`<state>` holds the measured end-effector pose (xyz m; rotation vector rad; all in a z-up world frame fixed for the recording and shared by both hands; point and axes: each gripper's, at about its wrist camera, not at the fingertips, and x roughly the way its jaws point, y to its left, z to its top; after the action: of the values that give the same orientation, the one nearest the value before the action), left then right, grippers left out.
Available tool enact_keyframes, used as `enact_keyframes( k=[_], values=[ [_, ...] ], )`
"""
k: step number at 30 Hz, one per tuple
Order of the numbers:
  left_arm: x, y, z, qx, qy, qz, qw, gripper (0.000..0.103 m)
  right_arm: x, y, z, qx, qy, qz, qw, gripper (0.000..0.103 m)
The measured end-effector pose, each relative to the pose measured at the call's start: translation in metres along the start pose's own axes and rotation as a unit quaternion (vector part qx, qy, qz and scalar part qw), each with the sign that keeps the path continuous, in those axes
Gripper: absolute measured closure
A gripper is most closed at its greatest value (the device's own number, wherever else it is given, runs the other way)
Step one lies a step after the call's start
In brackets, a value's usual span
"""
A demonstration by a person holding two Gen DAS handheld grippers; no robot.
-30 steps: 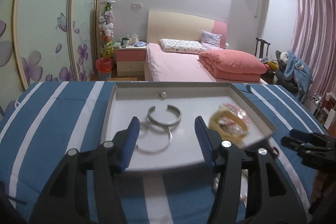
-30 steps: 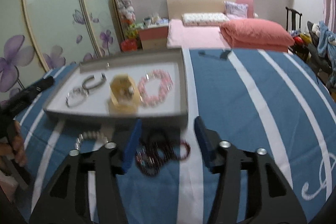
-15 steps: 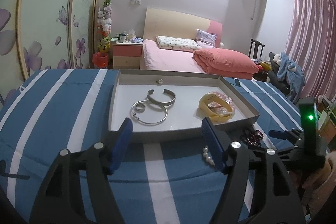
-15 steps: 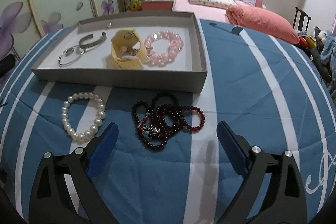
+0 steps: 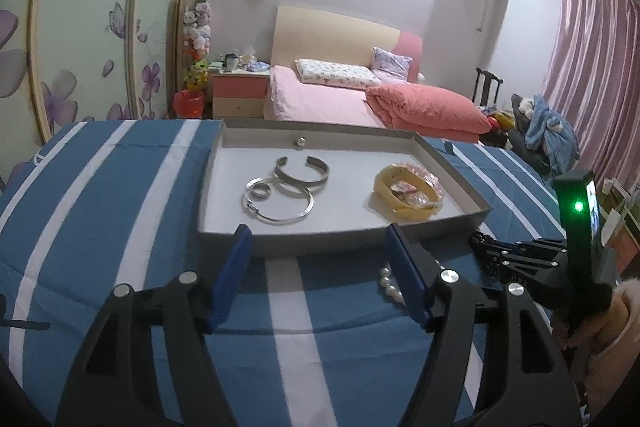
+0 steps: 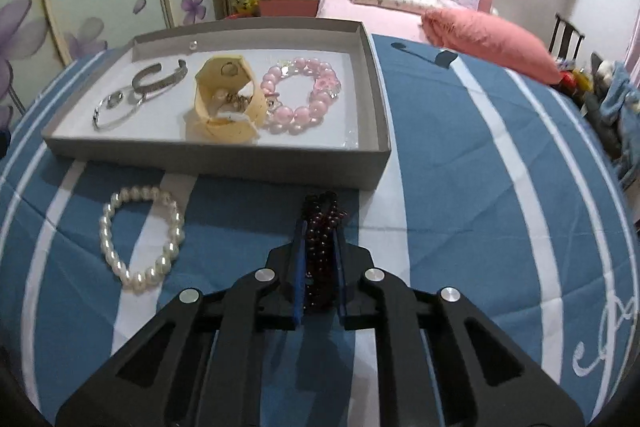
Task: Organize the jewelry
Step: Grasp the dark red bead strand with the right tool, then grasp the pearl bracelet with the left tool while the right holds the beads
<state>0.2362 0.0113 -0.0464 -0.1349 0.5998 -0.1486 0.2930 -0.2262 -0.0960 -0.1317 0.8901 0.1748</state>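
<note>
Jewelry lies partly inside a shallow grey tray and partly on the blue-and-white striped cloth in front of it. Inside the tray, from left to right in the right wrist view, are a thin silver bangle with a small ring beside it, an open silver cuff, a yellow pouch and a pink bead bracelet; a small ring sits at the far wall. A white pearl bracelet lies on the cloth just outside the near wall. The right gripper has just been closing, and its blue pads now press on a bunch of dark red beads resting on the cloth beside the tray. The left gripper has just been opening; its jaws stand apart with nothing between them, near the tray's front wall.
</note>
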Motion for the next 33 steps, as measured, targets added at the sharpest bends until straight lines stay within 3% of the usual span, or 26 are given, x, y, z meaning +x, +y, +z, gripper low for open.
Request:
enact_keyframes(
  k=[3, 11, 21, 33],
  values=[
    [0.007, -0.010, -0.002, 0.012, 0.020, -0.010, 0.9997, 0.026, -0.009, -0.008, -0.011, 0.030, 0.003, 0.021, 0.999, 0.092],
    [0.042, -0.044, -0.013, 0.052, 0.090, -0.021, 0.9943, 0.026, -0.026, -0.034, -0.034, 0.117, 0.000, 0.099, 0.988, 0.094],
    [0.088, -0.058, -0.017, 0.062, 0.155, -0.003, 0.9859, 0.061, -0.033, -0.031, -0.033, 0.117, -0.016, 0.113, 0.987, 0.094],
    [0.096, -0.075, -0.020, 0.094, 0.163, 0.011, 0.9820, 0.078, -0.033, -0.028, -0.032, 0.116, -0.017, 0.122, 0.986, 0.094]
  ],
)
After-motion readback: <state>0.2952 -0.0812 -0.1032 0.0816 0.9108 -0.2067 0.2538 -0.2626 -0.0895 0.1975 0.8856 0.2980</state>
